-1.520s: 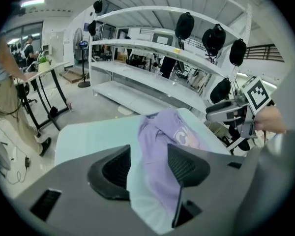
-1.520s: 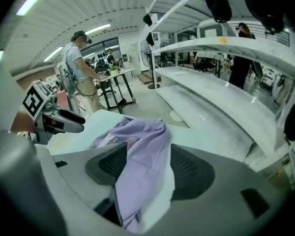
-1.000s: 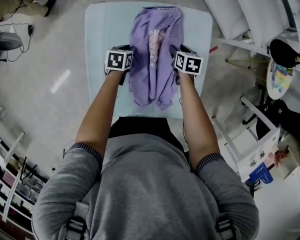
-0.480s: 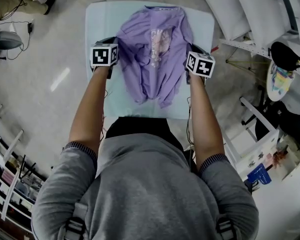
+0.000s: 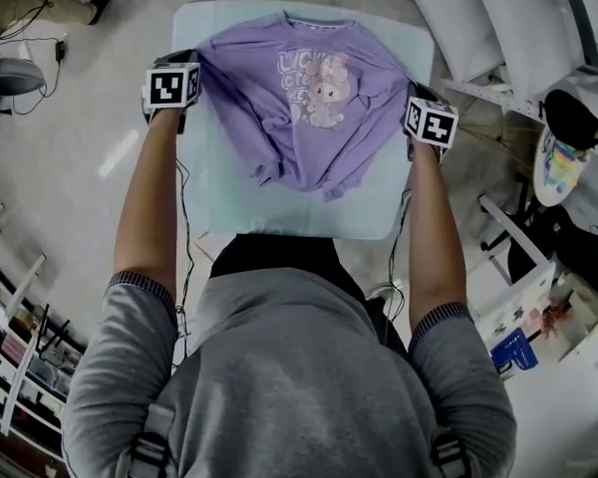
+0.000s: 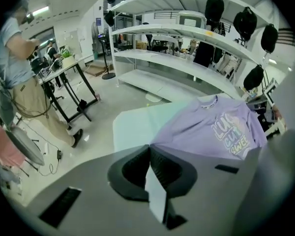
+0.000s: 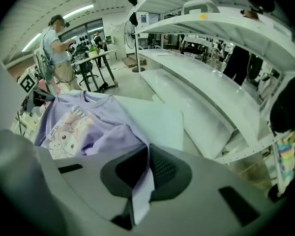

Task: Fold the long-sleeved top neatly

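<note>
Now my left gripper (image 6: pixel 148 154) clenched the lilac printed long-sleeved top (image 5: pixel 279 118) at the left edge of the pale table (image 5: pixel 219 207). My right gripper (image 7: pixel 147 154) pinched it at the right edge.

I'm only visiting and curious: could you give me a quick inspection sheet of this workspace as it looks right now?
Surface: pale blue-green rectangular tabletop, partly covered.
Job's things: lilac long-sleeved fabric top with cartoon print, spread print-up.
Clutter: nothing seen.
Grippers: left gripper and right gripper, fingers shut on the top's opposite sides.
Cables: thin black cable beside the left forearm.
Surroundings: white shelving, grey floor.
</note>
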`<state>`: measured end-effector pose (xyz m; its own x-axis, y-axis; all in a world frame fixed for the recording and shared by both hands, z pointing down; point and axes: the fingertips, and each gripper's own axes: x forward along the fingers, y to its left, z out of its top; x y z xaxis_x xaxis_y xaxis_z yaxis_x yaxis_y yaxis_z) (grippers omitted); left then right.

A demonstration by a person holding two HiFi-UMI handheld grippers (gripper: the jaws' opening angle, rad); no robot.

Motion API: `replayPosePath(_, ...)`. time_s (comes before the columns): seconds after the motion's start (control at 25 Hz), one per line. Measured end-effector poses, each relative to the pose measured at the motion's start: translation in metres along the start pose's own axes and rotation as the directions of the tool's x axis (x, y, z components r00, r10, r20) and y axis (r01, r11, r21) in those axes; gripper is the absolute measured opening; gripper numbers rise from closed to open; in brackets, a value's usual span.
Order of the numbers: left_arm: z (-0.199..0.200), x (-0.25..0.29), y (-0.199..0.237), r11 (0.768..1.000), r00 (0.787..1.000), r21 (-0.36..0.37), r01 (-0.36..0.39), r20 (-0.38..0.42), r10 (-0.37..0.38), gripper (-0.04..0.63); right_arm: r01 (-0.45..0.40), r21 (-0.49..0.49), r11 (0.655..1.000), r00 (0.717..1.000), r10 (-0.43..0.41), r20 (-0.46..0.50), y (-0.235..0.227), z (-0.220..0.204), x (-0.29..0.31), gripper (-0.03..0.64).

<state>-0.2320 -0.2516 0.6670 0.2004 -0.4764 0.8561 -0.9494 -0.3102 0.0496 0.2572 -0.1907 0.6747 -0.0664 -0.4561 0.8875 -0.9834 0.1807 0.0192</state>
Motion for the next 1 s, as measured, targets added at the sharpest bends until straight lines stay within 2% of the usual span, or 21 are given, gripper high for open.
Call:
replayPosePath(0.16,0.012,0.01,0.013,0.991,1.0,0.131,-0.014,-0.023,0.018,0.02,0.016,-0.071,0.997,1.0,-0.017,-0.007,-0.01,0.01,0.01,0.02)
replayPosePath(0.28,0.015,0.017,0.02,0.986,0.999,0.167,-0.022,-0.026,0.027,0.02,0.011,-0.113,0.994,1.0,-0.011,0.0,-0.016,0.011,0.024,0.02)
replayPosePath(0.44,0.019,0.028,0.022,0.991,1.0,0.129,-0.019,-0.022,0.022,0.021,0.023,-0.132,0.991,1.0,-0.022,0.007,-0.019,0.021,0.029,0.026)
replayPosePath(0.52,0.018,0.033,0.021,0.994,1.0,0.112,-0.011,-0.021,0.014,0.026,0.017,-0.111,0.994,1.0,-0.017,0.0,-0.019,0.022,0.033,0.056)
replayPosePath(0.6,0.018,0.034,0.017,0.995,1.0,0.104,0.003,-0.01,-0.002,0.118,0.0,-0.072,0.997,1.0,0.0,-0.003,-0.019,0.022,0.033,0.15)
replayPosePath(0.68,0.017,0.027,0.011,0.996,1.0,0.09,0.017,0.011,-0.018,0.203,-0.002,-0.048,0.999,1.0,0.003,0.005,-0.016,0.025,0.024,0.189)
replayPosePath(0.8,0.012,0.01,-0.002,0.998,0.998,0.051,0.039,0.042,-0.041,0.25,-0.03,-0.03,0.999,0.999,0.031,0.022,-0.007,0.017,0.014,0.225)
replayPosePath(1.0,-0.012,-0.019,-0.028,0.998,0.996,-0.026,0.065,0.056,-0.064,0.272,-0.085,0.003,0.996,0.996,0.084,0.042,0.02,-0.007,-0.008,0.239)
